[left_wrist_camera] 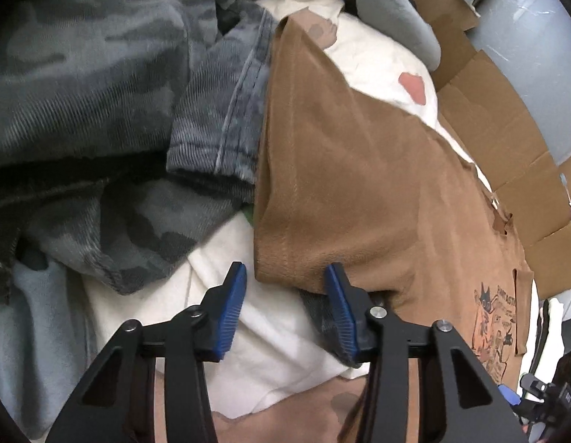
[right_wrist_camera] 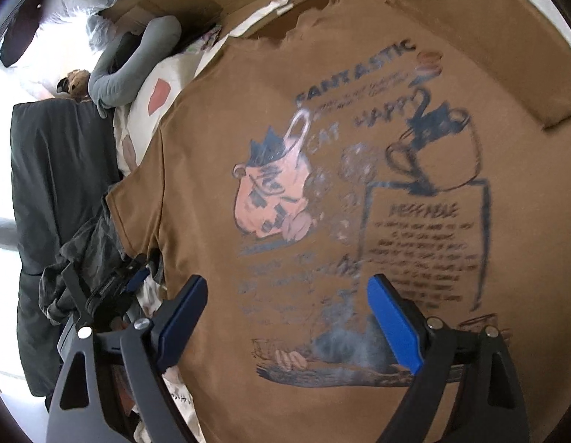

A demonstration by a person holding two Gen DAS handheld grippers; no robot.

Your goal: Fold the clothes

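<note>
Left gripper [left_wrist_camera: 285,295] gapes wide at the brown tee's [left_wrist_camera: 359,184] sleeve edge, gripping nothing; camo garments [left_wrist_camera: 82,74] heaped beside it, unfolded. We read this as early: the tee lies spread print-up on the bed, one sleeve maybe turned in. Right gripper [right_wrist_camera: 289,317] hangs wide open over the print, empty. Bed edges cut off; print text blurred.

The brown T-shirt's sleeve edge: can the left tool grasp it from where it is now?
Probably yes. The left tool is open at the brown T-shirt sleeve hem, with nothing between them. The camouflage trousers lie beside the hem, so it might catch them too.
</note>
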